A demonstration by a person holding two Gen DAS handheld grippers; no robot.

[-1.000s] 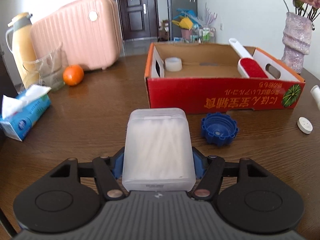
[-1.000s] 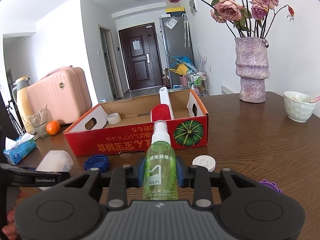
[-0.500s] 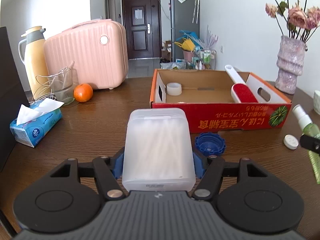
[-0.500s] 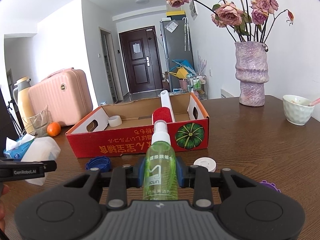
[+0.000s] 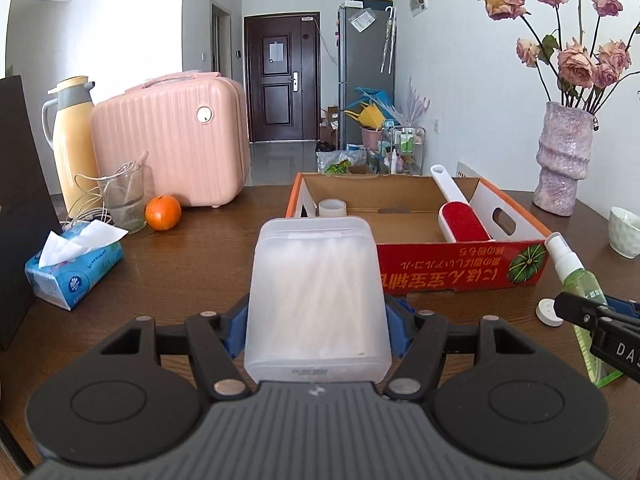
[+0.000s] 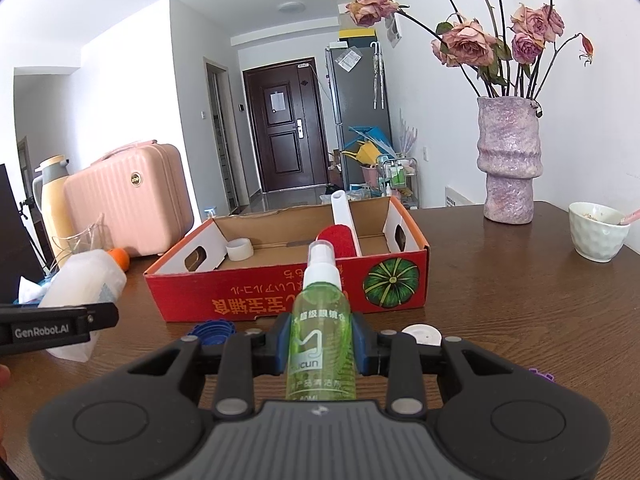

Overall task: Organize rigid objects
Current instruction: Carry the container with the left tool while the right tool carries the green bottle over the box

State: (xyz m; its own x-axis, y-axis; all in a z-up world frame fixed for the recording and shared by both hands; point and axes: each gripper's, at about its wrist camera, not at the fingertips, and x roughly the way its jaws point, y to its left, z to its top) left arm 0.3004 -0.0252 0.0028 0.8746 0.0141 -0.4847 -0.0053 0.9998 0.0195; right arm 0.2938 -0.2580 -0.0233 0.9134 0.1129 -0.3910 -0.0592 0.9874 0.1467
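Observation:
My left gripper (image 5: 316, 326) is shut on a frosted plastic box of cotton swabs (image 5: 316, 300), held above the table in front of the red cardboard box (image 5: 460, 268). In the right wrist view the swab box (image 6: 80, 284) shows at the left. My right gripper (image 6: 322, 346) is shut on a green spray bottle (image 6: 322, 336) with a white nozzle; the same spray bottle (image 5: 580, 288) appears at the right of the left wrist view. Inside the red cardboard box (image 6: 280, 296) lie a roll of tape (image 6: 239, 249) and a red lint brush (image 6: 340, 236).
On the table lie a blue cap (image 6: 210, 330), a white cap (image 6: 422, 334) and a purple piece (image 6: 542, 374). A tissue pack (image 5: 72, 268), orange (image 5: 162, 212), glass jug (image 5: 122, 196), thermos (image 5: 72, 140) and pink case (image 5: 172, 144) stand left. Vase (image 6: 508, 164) and bowl (image 6: 596, 236) stand right.
My left gripper has risen and tilted up with the swab box, so the red box now looks farther and lower. The right gripper with the spray bottle has stayed nearly still.

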